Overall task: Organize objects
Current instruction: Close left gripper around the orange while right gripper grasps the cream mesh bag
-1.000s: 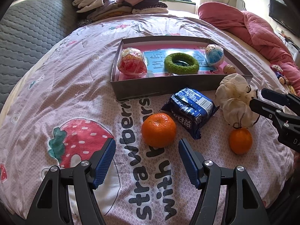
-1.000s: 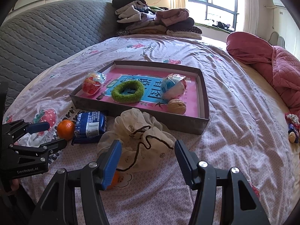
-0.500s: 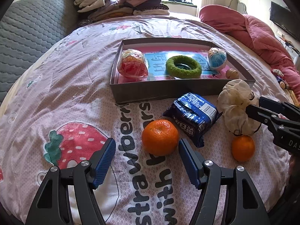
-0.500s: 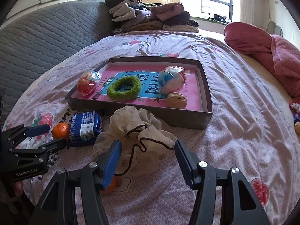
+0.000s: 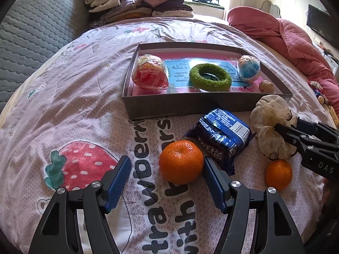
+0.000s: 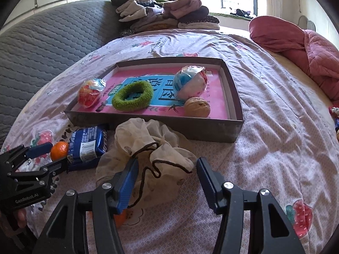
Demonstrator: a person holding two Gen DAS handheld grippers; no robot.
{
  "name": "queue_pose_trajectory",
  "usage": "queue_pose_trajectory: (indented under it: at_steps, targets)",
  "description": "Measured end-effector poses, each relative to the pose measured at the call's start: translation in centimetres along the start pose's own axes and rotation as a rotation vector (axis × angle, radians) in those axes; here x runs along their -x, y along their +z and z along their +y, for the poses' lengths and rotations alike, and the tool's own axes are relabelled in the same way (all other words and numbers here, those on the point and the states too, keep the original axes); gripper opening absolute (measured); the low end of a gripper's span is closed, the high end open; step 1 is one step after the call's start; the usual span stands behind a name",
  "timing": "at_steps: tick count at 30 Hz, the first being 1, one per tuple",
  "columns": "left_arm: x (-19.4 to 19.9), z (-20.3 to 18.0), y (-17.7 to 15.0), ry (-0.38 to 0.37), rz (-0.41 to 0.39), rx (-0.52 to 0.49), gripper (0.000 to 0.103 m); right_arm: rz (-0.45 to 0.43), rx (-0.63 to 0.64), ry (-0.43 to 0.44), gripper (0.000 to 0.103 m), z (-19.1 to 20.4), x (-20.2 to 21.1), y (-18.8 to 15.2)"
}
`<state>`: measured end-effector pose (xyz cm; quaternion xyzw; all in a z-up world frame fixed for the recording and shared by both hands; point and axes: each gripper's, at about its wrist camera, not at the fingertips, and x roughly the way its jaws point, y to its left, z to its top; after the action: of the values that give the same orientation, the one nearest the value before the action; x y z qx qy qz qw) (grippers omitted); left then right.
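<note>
Both claws hang over the bedspread, short of the tray. Left gripper (image 5: 165, 175) stands wide with nothing pinched: the larger orange (image 5: 181, 162) sits just ahead of its tips, close against the inner face of its right-hand finger, and the blue snack packet (image 5: 224, 136) lies just beyond that. Right gripper (image 6: 167, 175) has its jaws closing around the crumpled cloth drawstring pouch (image 6: 148, 154), which bulges between its fingers, though the pads do not look to be pressing it yet; the smaller orange (image 5: 278, 174) lies beneath this gripper, half hidden under its left-hand finger. Farther ahead of both, the shallow box tray (image 6: 211, 131) already holds a red wrapped ball (image 5: 149, 75), a green fuzzy ring (image 5: 209, 77), a blue-and-white wrapped ball (image 6: 190, 83) and a walnut (image 6: 197, 106). By my reckoning roughly half the sorting is done: two oranges, the packet and the pouch remain outside.
</note>
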<state>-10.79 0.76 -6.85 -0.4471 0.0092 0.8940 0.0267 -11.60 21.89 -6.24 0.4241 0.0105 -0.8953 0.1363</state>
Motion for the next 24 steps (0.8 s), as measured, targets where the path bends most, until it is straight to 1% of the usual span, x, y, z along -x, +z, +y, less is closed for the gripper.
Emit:
queue_pose_trajectory:
  at_steps: [3,5,9,11,14,18,21,24]
  targets:
    - [-0.2,-0.1,0.0,0.004,0.000,0.001,0.071,0.001,-0.004,0.000,0.050,0.0,-0.3,0.0]
    - [-0.4,-0.1,0.1,0.008,-0.001,0.001,0.071,0.000,-0.002,-0.003,0.044,0.0,-0.5,0.0]
    - [-0.8,0.1,0.3,0.005,0.000,0.016,0.071,-0.004,0.005,-0.007,0.037,0.0,-0.8,0.1]
    - [-1.0,0.1,0.4,0.004,-0.001,0.020,0.071,-0.005,0.004,-0.003,0.031,0.0,-0.9,0.1]
    - [-1.2,0.2,0.4,0.003,-0.010,0.025,0.071,-0.009,-0.003,0.002,0.026,0.0,-0.9,0.2]
    - [-1.3,0.2,0.4,0.000,-0.017,0.032,0.070,-0.015,0.000,0.002,0.024,0.0,-0.9,0.2]
    - [-1.2,0.1,0.4,-0.002,-0.024,0.029,0.066,-0.013,0.006,0.005,0.022,0.1,-0.9,0.2]
    - [-1.2,0.0,0.4,-0.017,-0.026,0.024,0.057,-0.014,0.009,0.006,0.022,0.1,-0.9,0.2]
